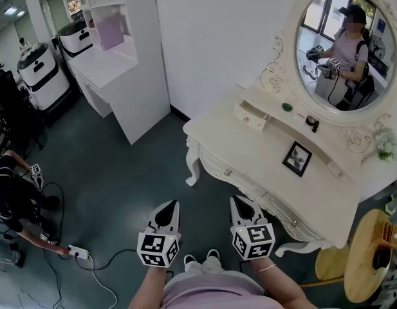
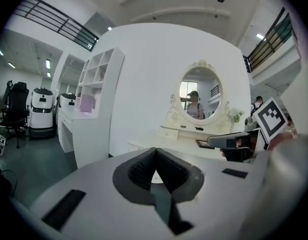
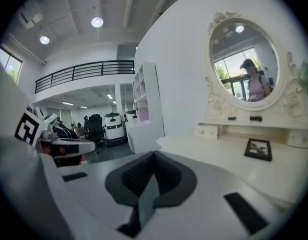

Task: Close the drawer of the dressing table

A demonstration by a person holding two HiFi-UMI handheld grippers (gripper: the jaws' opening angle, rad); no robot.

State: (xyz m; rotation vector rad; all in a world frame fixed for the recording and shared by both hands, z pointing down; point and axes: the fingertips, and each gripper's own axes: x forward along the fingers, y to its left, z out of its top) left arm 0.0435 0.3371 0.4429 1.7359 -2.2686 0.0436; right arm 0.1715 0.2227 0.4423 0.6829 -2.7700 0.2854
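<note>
The white dressing table (image 1: 256, 152) stands ahead and to the right, under an oval mirror (image 1: 343, 44). A small drawer (image 1: 251, 116) at the left end of its raised back shelf sticks out, open; it also shows in the left gripper view (image 2: 169, 132) and the right gripper view (image 3: 205, 131). The front drawers under the tabletop look closed. My left gripper (image 1: 173, 205) and right gripper (image 1: 235, 199) hover side by side in front of the table, well short of it. Both are shut with nothing between the fingers, as the left gripper (image 2: 155, 151) and right gripper (image 3: 154, 155) show in their own views.
A black photo frame (image 1: 297, 158) lies on the tabletop and small items sit on the shelf. A white desk with shelves (image 1: 121, 63) stands at the left, with white machines (image 1: 40, 73) beyond. A person (image 1: 8, 195) crouches by a power strip (image 1: 78, 252). A round wooden stool (image 1: 369, 256) stands at the right.
</note>
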